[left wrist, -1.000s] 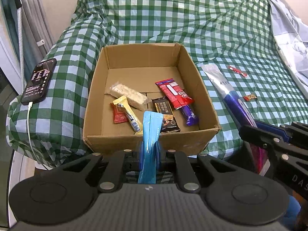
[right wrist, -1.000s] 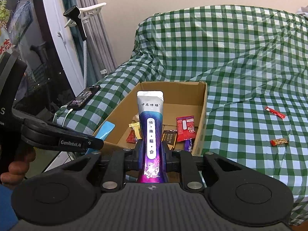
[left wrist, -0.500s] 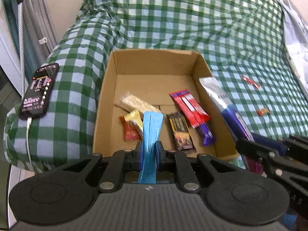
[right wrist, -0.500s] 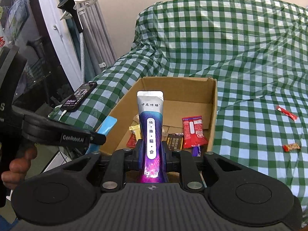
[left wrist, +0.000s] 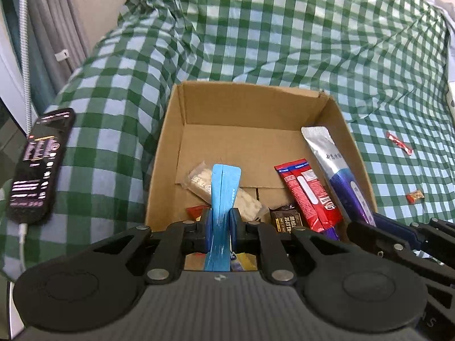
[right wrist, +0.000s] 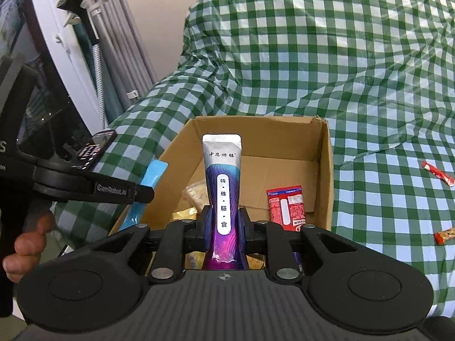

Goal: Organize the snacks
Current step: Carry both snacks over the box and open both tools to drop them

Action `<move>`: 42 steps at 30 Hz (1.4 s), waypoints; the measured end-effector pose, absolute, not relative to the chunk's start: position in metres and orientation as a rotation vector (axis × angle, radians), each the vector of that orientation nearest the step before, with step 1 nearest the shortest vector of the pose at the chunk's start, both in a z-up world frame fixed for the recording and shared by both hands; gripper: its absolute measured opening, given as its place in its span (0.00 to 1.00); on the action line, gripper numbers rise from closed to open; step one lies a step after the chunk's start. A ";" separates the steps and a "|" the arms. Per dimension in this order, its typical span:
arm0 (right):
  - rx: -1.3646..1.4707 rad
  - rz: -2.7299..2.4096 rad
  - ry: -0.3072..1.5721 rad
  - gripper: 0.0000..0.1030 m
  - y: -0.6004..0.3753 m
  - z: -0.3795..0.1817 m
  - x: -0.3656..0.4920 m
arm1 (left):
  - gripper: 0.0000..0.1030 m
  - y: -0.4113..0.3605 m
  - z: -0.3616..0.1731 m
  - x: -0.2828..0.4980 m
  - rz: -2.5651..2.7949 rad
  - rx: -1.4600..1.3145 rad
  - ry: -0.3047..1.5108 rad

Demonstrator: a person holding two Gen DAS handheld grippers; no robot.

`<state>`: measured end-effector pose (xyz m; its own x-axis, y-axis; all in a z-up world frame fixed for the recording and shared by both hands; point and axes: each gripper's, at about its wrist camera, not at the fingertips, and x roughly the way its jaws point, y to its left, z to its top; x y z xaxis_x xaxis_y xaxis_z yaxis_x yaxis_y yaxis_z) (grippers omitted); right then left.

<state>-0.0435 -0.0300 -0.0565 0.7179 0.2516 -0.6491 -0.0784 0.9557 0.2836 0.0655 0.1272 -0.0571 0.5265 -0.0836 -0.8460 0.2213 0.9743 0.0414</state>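
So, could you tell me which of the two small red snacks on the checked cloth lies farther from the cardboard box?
The long thin red stick; the shorter red-orange wrapped candy lies nearer.

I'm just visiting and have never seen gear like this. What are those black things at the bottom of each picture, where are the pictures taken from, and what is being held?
There is no robot here. A person holds a hand-held two-finger clamp in each hand, and each clamp carries a wide-angle camera looking forward along its fingers. So you get one picture per hand.

In the left-hand view, the left gripper is shut on a blue packet. In the right-hand view, the right gripper is shut on a purple and silver pouch. Both hang over a cardboard box that already holds several snack bars, among them a red packet.

The box sits on a green checked cloth. Two small red sweets lie loose on the cloth to the right, and a phone lies on the left.
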 end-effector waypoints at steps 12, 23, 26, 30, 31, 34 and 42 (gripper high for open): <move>0.253 0.140 0.809 0.19 -0.043 -0.094 0.003 | 0.14 0.117 -0.093 0.114 -0.176 0.173 1.070; 0.264 0.130 0.842 0.27 -0.044 -0.112 0.026 | 0.95 0.110 -0.111 0.137 -0.149 0.211 1.096; 0.243 0.136 0.843 0.71 -0.041 -0.108 0.027 | 1.00 0.114 -0.101 0.123 -0.160 0.209 1.039; 0.194 0.152 0.841 0.80 -0.036 -0.098 0.010 | 1.00 0.120 -0.094 0.098 -0.155 0.243 1.051; 0.187 0.156 0.841 0.82 -0.035 -0.095 0.003 | 1.00 0.123 -0.091 0.088 -0.147 0.245 1.047; 0.169 0.149 0.828 0.85 -0.032 -0.086 -0.020 | 1.00 0.131 -0.083 0.059 -0.140 0.245 1.033; 0.123 0.146 0.777 0.92 -0.012 -0.056 -0.082 | 1.00 0.149 -0.063 -0.011 -0.129 0.202 1.013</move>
